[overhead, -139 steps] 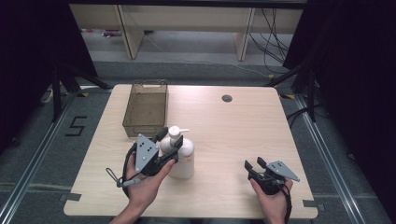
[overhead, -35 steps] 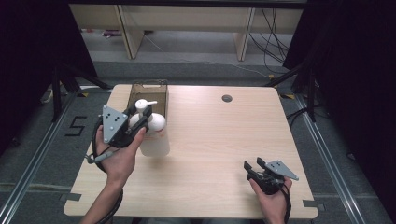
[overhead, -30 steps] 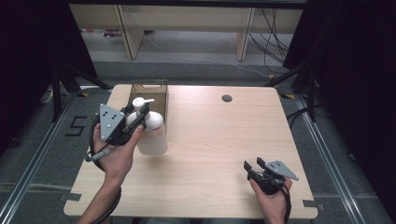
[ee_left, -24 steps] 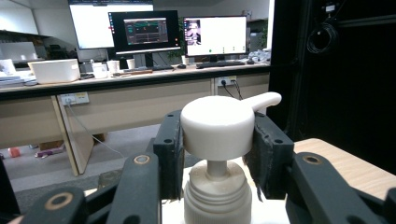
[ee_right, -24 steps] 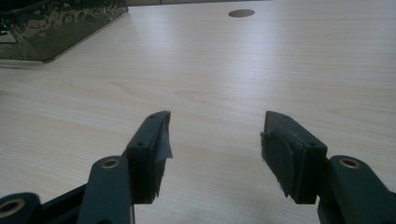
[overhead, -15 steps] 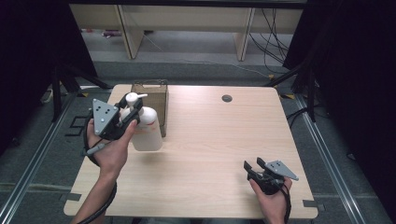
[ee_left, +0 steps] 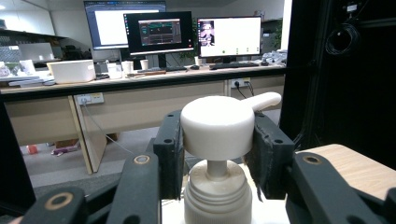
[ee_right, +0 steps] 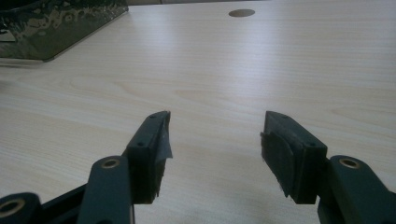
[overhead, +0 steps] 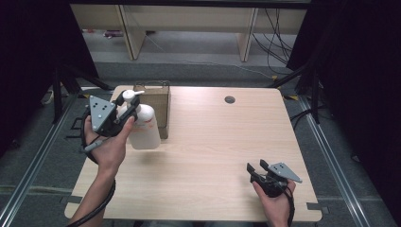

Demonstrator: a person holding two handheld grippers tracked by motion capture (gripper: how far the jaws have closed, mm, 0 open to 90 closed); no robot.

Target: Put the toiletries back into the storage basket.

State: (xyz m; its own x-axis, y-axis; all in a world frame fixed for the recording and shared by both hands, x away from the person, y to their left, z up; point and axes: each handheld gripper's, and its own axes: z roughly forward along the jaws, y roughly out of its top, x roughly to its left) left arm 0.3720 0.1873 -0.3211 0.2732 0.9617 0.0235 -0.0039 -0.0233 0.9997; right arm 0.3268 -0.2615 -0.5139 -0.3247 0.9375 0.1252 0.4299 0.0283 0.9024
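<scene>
Already the left claw point(overhead: 124, 115) grips the white plastic pump bottle point(overhead: 143, 126) by its head, aloft beside the brown translucent bin point(overhead: 158, 103) at the surface's far-left corner; lowering it in remains. Right claw point(ee_right: 212, 149) gapes empty.

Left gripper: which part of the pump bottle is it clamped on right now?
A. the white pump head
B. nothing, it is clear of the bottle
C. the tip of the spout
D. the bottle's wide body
A. In the left gripper view the left gripper has its pads pressed on either side of the white pump head of the pump bottle.
</scene>
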